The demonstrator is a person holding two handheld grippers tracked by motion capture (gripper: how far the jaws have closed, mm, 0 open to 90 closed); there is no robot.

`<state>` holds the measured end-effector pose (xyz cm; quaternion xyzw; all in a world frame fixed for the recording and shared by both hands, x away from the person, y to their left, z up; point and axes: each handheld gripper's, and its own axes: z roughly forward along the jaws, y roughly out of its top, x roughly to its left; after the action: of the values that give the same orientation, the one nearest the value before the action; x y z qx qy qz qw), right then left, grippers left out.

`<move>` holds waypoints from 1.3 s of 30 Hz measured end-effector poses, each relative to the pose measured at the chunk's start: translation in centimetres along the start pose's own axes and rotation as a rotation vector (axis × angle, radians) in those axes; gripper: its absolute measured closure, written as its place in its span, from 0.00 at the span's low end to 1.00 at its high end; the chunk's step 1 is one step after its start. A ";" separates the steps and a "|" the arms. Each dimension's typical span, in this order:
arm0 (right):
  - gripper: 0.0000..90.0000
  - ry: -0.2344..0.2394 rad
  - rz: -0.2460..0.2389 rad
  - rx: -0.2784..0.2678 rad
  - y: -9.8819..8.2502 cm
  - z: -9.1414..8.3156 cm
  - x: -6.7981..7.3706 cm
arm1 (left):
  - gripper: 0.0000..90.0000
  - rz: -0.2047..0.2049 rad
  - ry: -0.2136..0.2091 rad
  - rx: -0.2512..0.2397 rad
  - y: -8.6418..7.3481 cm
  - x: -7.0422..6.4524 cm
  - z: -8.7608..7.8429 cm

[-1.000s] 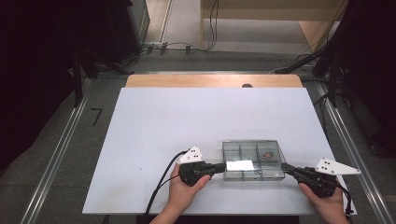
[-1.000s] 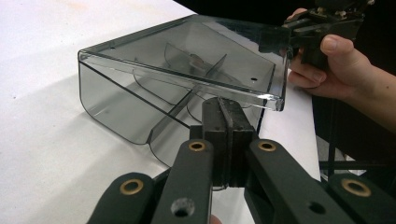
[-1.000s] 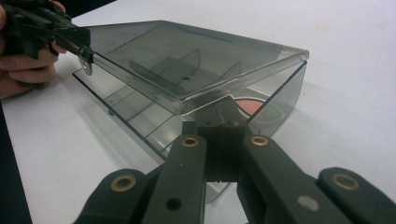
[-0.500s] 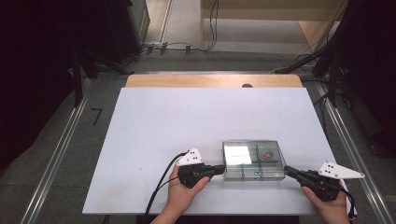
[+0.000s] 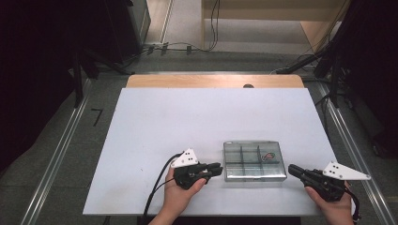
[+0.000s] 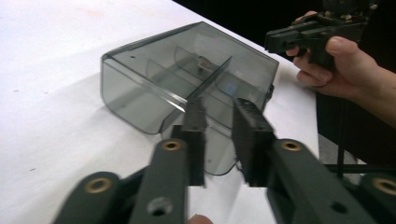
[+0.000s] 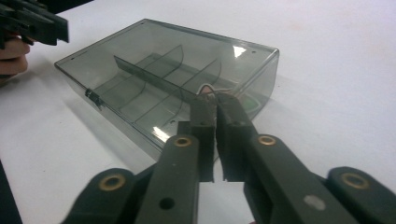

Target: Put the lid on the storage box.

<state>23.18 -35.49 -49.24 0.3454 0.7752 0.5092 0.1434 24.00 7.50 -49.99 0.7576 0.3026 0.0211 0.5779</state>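
We look down on a white table [image 5: 155,140]. A clear smoky plastic box [image 5: 254,160] with inner dividers lies flat near the table's near edge, right of centre. Its long axis runs left to right, parallel to that near edge, and its lid is closed. A small reddish item [image 5: 268,156] sits in one of its far right compartments; we cannot tell what it is.

The left gripper [image 5: 215,169] lies just left of the box, pointing right at its near left corner. In the left gripper view [image 6: 223,140] its jaws are slightly spread, with nothing between the pads; they have just been opening. The right gripper [image 5: 293,169] lies just right of the box, pointing left at its near right corner. In the right gripper view [image 7: 214,140] its jaws stand almost pressed together, a thin slit between them, pinching nothing; they too have just been opening.

A second ago both grippers were touching the box at its two short ends. Now both tips sit just clear of it, and the box rests alone on the table in the same spot.
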 end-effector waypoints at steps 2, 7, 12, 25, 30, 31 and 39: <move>0.81 0.003 0.000 0.002 0.1 0.1 0.1 | 0.74 0.001 0.026 -0.011 -0.1 0.0 -0.3; 0.49 0.004 -0.006 -0.004 0.3 0.3 0.4 | 0.61 0.025 0.059 -0.027 0.0 0.1 -1.2; 0.32 0.016 0.011 -0.016 0.4 0.3 0.2 | 0.47 0.050 0.086 -0.021 -0.1 0.1 -1.7; 0.10 -0.019 0.010 -0.023 0.4 0.3 -0.3 | 0.16 0.056 0.130 -0.038 -0.6 0.9 -4.4; 0.04 -0.021 0.011 -0.035 0.3 0.3 -0.4 | 0.03 0.066 0.148 -0.036 -0.9 1.4 -5.6; 0.00 -0.025 0.012 -0.036 0.4 0.3 -0.4 | 0.02 0.065 0.152 -0.036 -1.0 1.4 -5.7; 0.00 -0.085 0.017 -0.038 0.4 0.3 -0.5 | 0.00 0.061 0.193 -0.028 -1.5 2.2 -7.2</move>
<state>23.90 -35.51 -49.09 0.3705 0.7556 0.5099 0.1787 22.39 15.01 -49.66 0.7527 0.3334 0.1158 0.5558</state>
